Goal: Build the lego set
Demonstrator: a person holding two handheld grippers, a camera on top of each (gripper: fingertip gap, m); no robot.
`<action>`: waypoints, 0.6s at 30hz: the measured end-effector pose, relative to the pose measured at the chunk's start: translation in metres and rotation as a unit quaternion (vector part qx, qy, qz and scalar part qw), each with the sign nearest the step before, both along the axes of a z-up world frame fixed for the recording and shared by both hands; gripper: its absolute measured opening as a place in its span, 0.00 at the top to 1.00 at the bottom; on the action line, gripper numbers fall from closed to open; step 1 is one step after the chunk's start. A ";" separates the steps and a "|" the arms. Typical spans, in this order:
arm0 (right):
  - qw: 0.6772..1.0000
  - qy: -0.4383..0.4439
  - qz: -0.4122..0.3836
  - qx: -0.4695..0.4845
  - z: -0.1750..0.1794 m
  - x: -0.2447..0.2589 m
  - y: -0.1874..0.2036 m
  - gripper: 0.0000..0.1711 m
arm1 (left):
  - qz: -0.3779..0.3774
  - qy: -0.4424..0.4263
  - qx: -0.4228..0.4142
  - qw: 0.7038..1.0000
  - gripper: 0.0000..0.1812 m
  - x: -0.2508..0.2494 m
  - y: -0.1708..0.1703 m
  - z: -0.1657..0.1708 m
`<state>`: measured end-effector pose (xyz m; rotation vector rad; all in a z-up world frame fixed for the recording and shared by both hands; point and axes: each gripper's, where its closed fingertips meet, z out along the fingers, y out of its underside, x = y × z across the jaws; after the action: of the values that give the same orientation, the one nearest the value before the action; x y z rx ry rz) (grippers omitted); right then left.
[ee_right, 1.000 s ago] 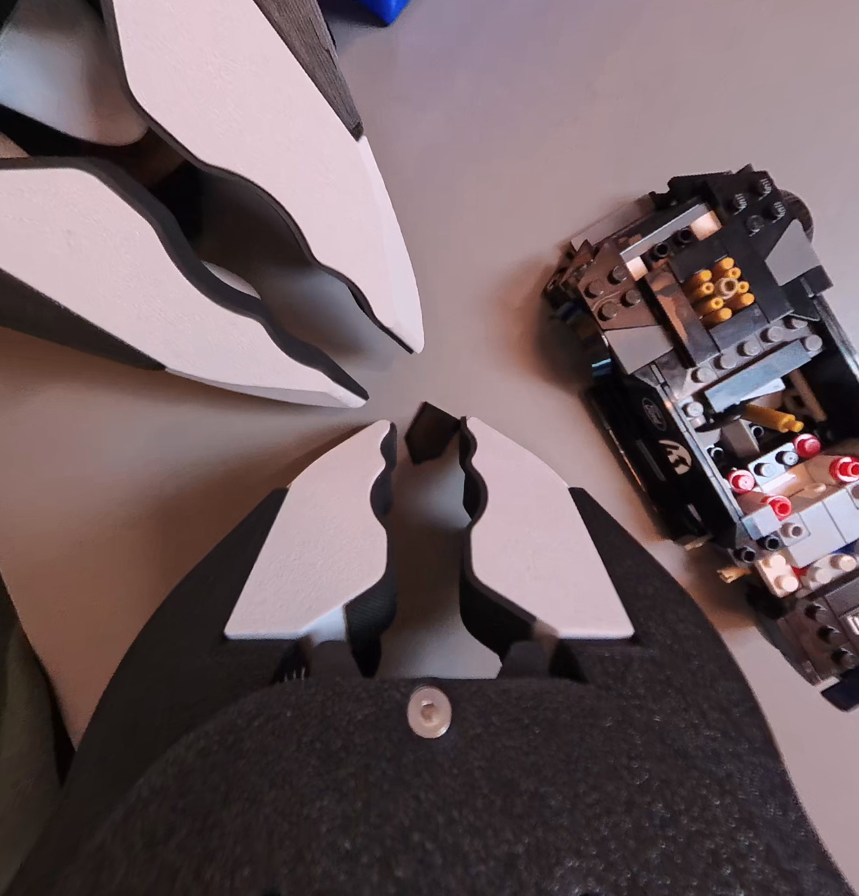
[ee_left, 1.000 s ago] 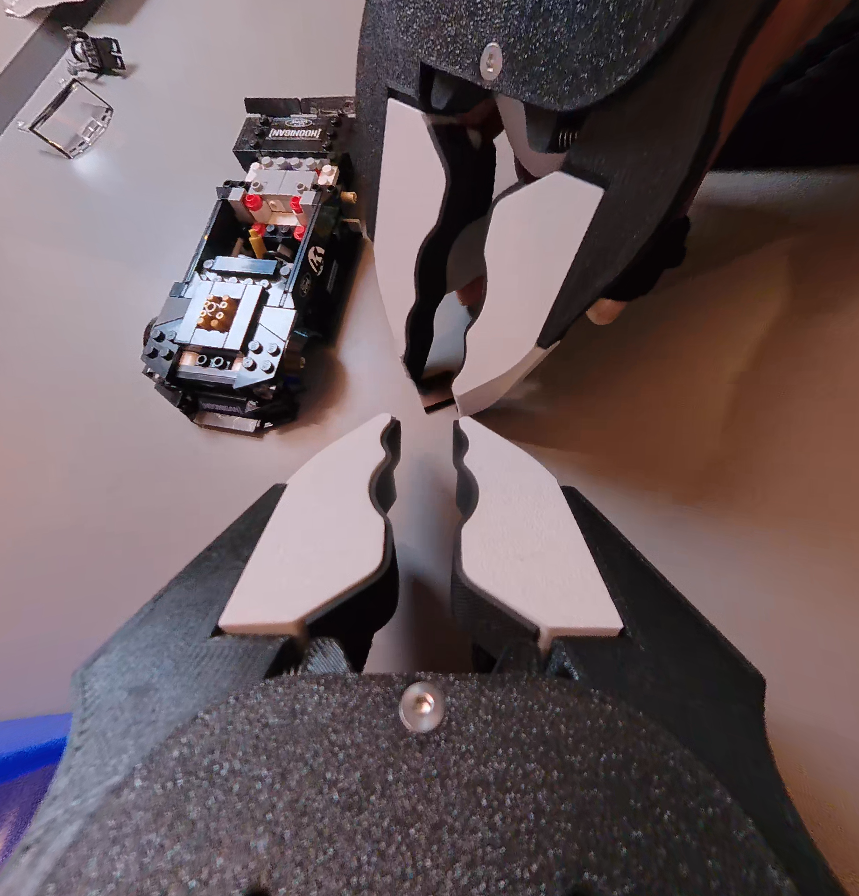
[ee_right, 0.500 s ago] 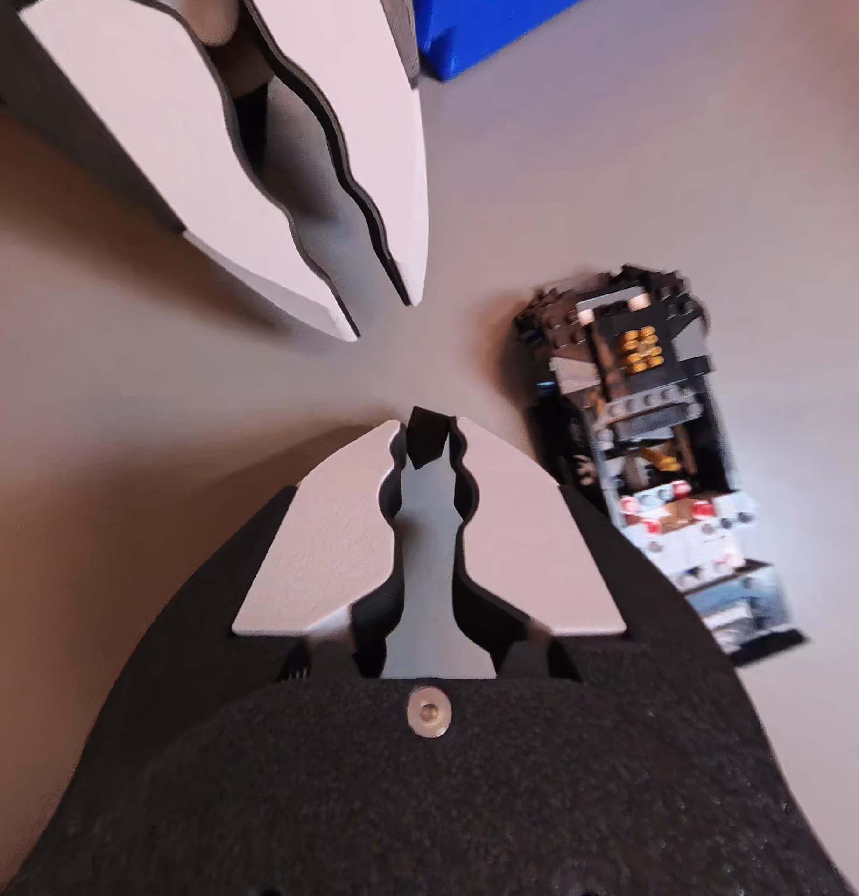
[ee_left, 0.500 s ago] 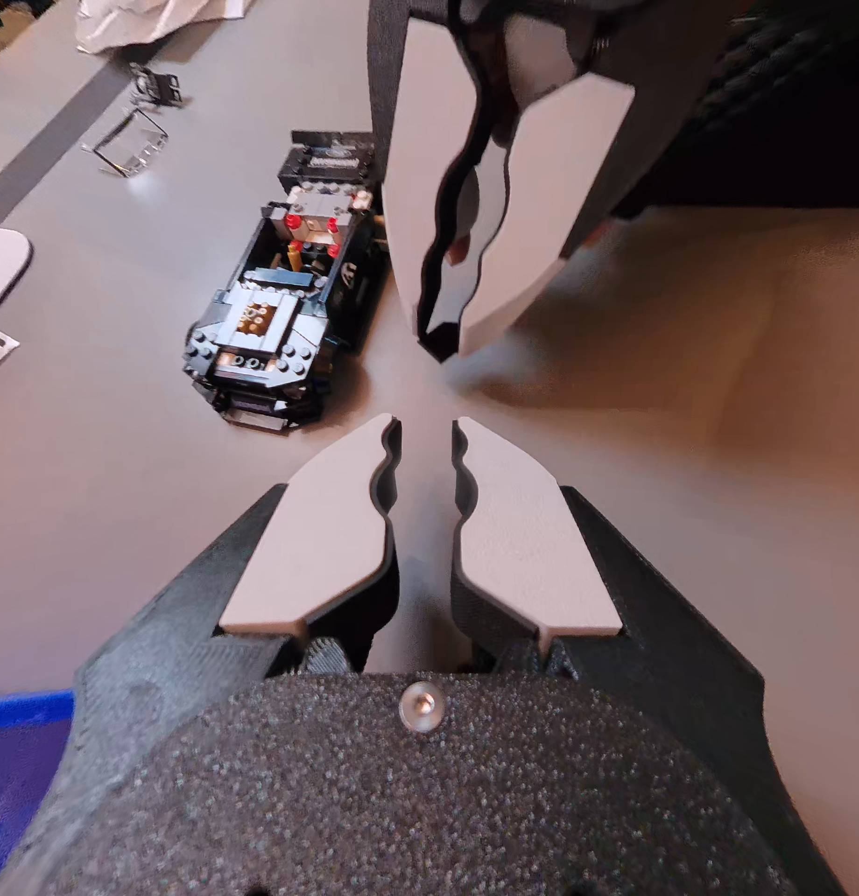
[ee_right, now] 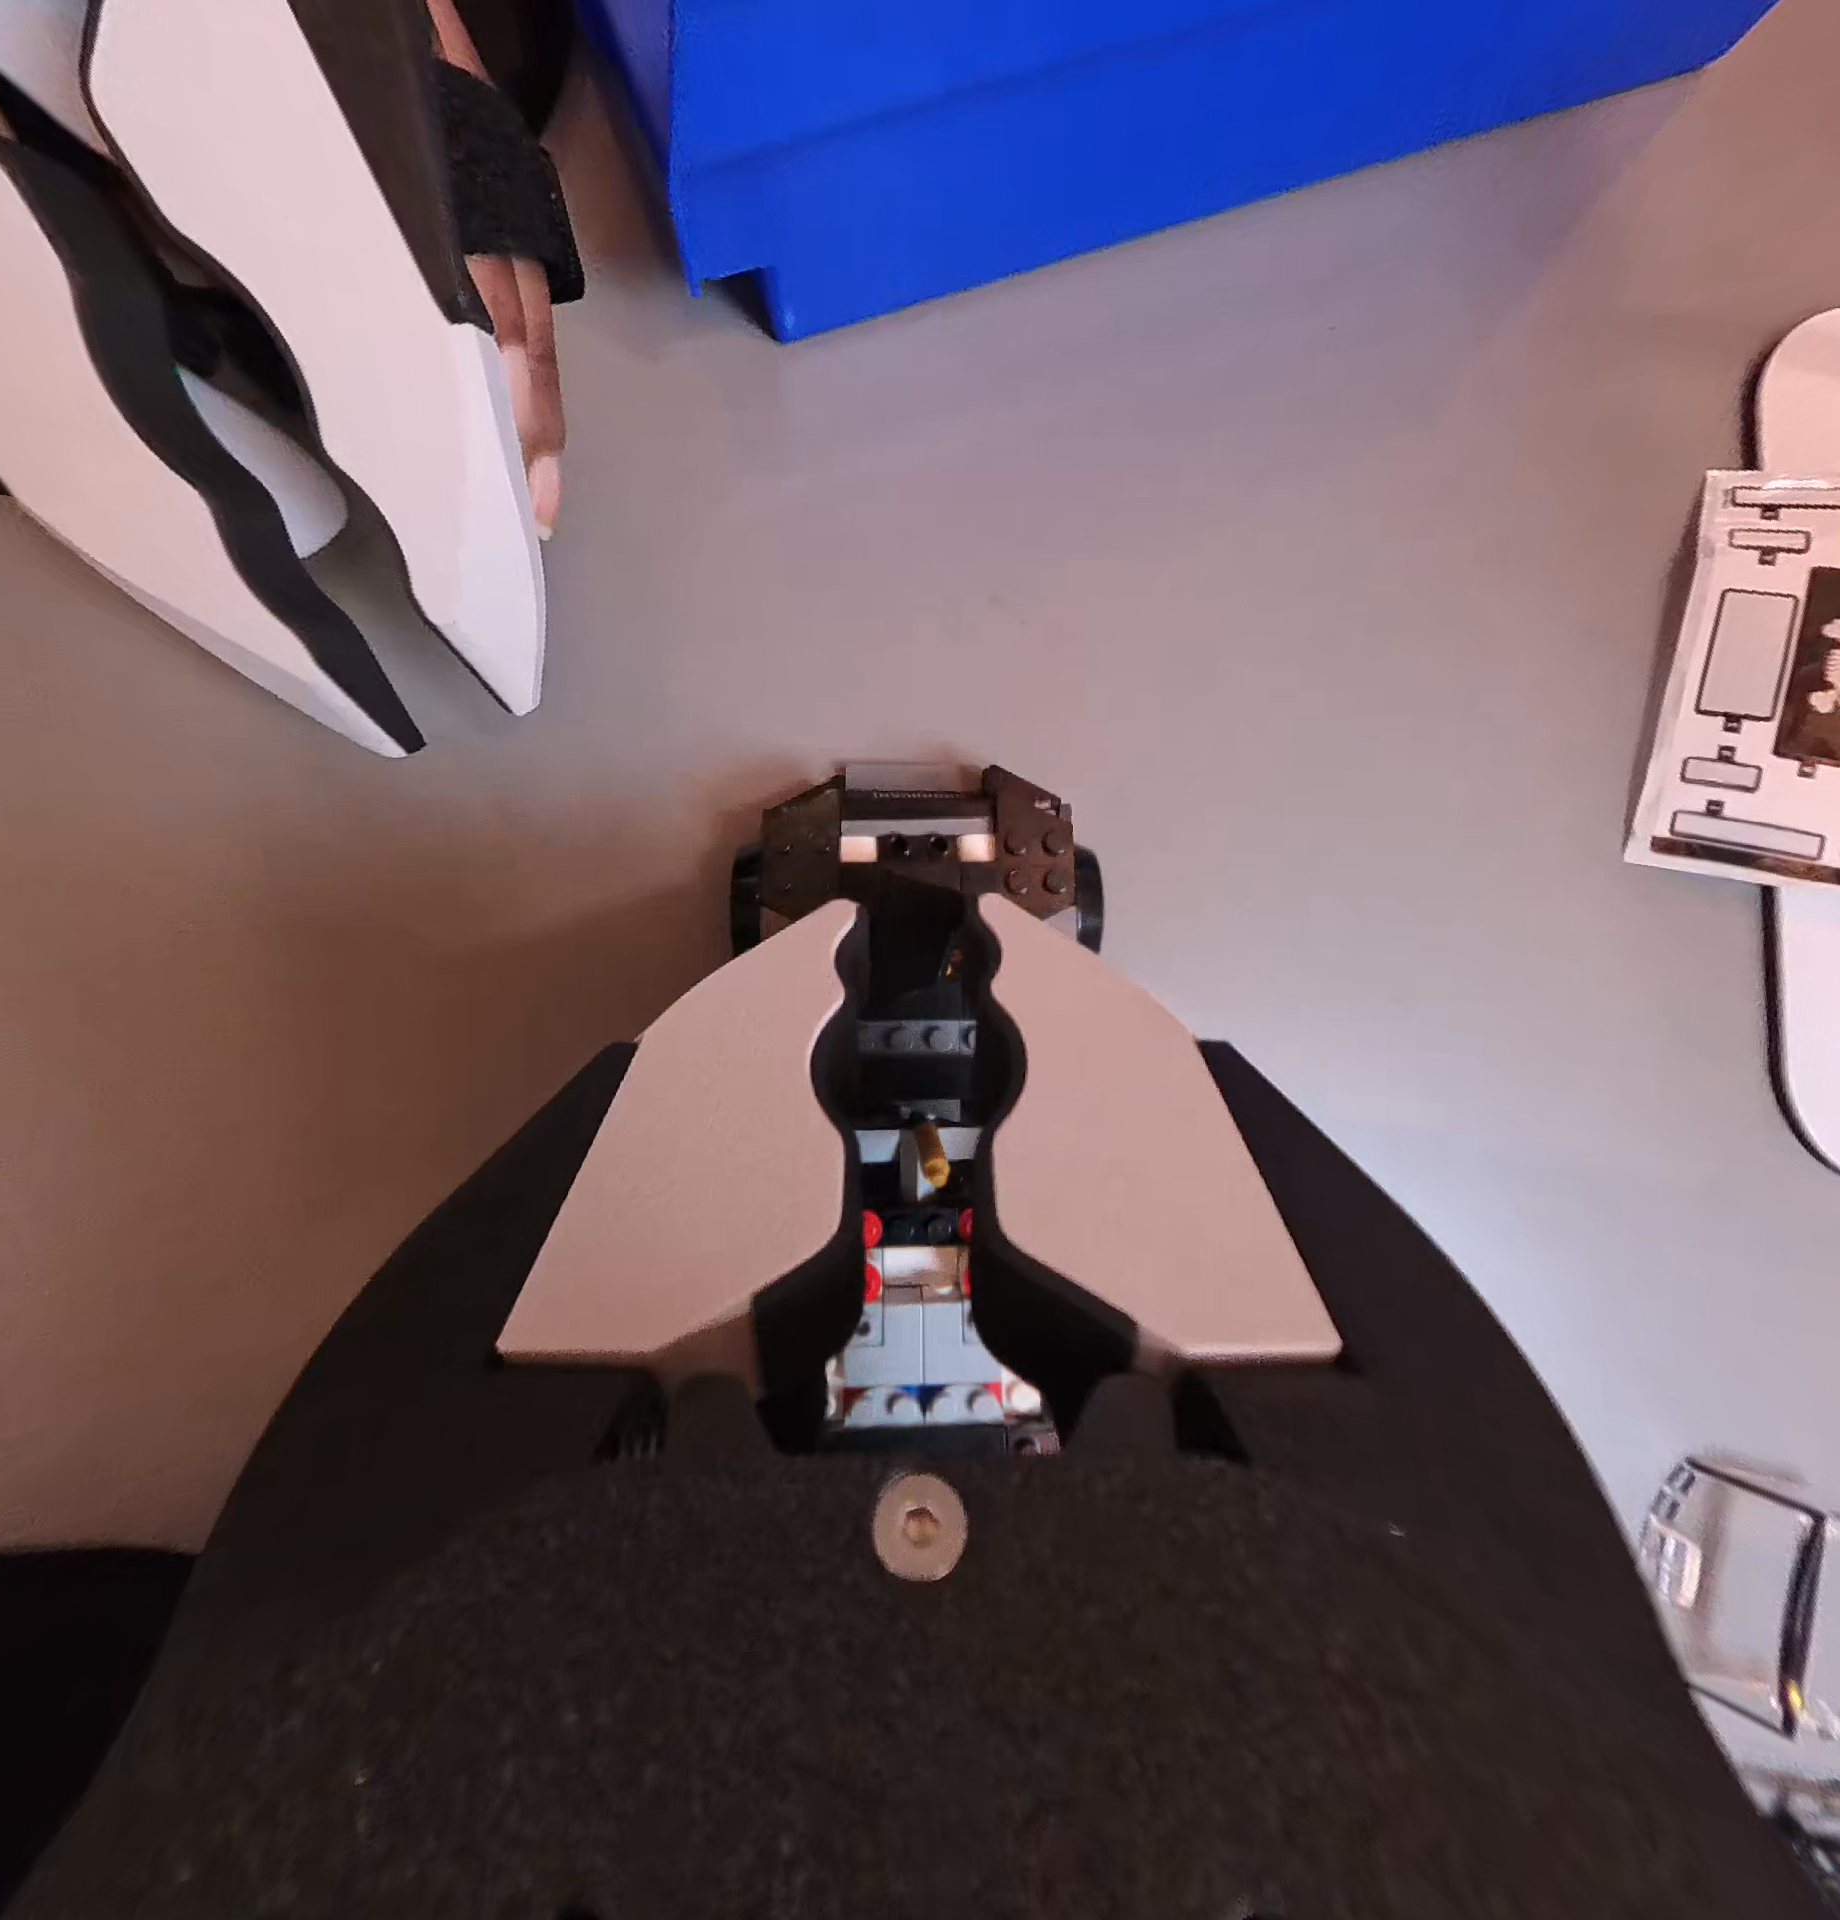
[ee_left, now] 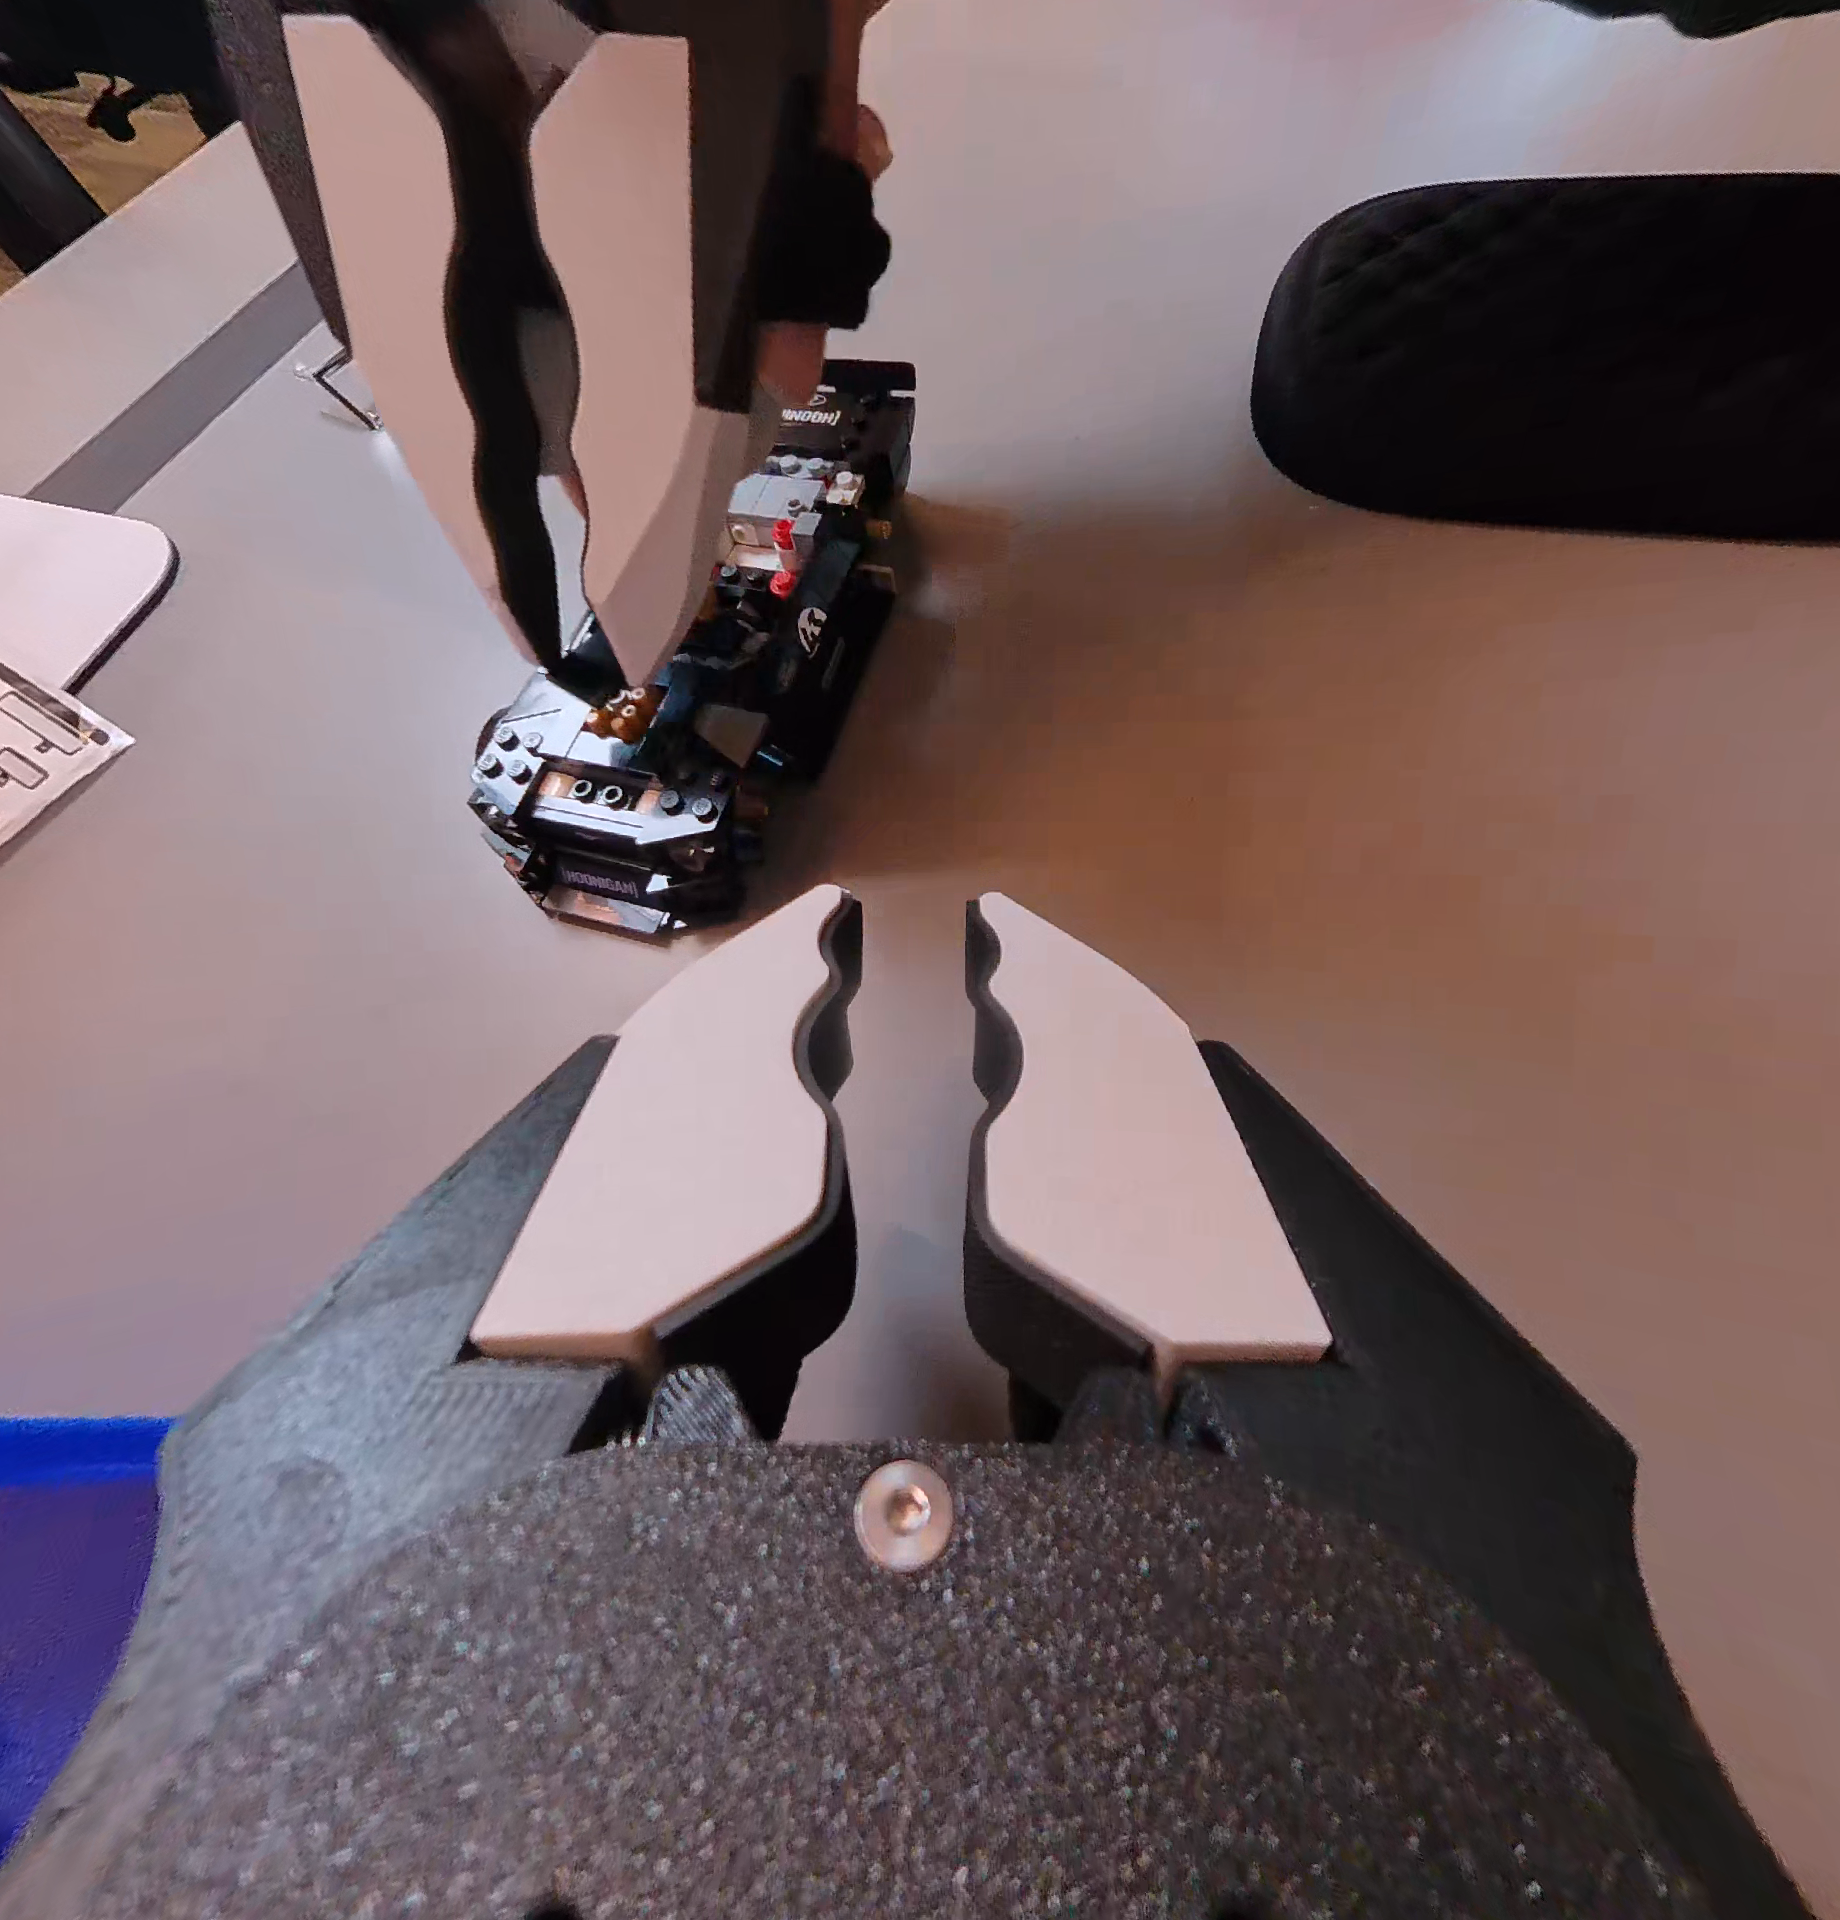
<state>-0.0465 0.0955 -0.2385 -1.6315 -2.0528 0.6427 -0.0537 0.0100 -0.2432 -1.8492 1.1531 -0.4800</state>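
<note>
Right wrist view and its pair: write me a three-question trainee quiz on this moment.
1. True or false: the left gripper holds a brick.
2. The right gripper, shut on a black piece, hovers over: A) the car B) a sticker sheet C) bare table.
3. Fill in: the bin near the left gripper is ____ in colour.

Key: 1 false, it is open and empty; 2 A; 3 blue.

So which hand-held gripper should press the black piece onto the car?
Probably the right hand-held gripper: it holds the black piece directly over the car. The left hand-held gripper is empty, short of it.
</note>
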 end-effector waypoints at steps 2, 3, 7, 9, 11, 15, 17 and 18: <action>1.000 0.001 0.008 -0.010 -0.001 -0.002 -0.001 0.90 | -0.002 -0.002 -0.003 1.000 0.90 0.000 -0.001 0.000; 1.000 -0.001 0.010 -0.009 -0.003 -0.002 -0.001 0.90 | -0.004 -0.003 -0.004 1.000 0.90 0.001 -0.001 0.000; 0.999 -0.020 0.025 0.000 -0.008 0.000 0.000 0.90 | -0.012 0.003 -0.004 1.000 0.89 0.002 -0.003 -0.002; 0.999 -0.028 0.037 0.002 -0.009 0.001 0.000 0.90 | -0.015 0.008 -0.002 1.000 0.89 0.002 -0.005 -0.002; 0.998 -0.033 0.048 0.003 -0.009 0.001 0.000 0.90 | -0.018 0.010 -0.001 1.000 0.89 0.003 -0.005 -0.003; 0.996 -0.045 0.075 0.006 -0.009 0.001 -0.001 0.90 | -0.019 0.008 -0.003 1.000 0.89 0.003 -0.006 -0.002; 0.995 -0.053 0.085 0.005 -0.010 0.001 -0.001 0.90 | -0.019 0.004 -0.004 1.000 0.89 0.003 -0.006 -0.002; 0.994 -0.057 0.089 0.003 -0.010 0.001 -0.001 0.90 | -0.019 0.003 -0.005 1.000 0.89 0.003 -0.006 -0.001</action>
<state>-0.0459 0.0946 -0.2482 -1.5243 -2.2993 0.6142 -0.0510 0.0040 -0.2447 -1.8407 1.1943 -0.5037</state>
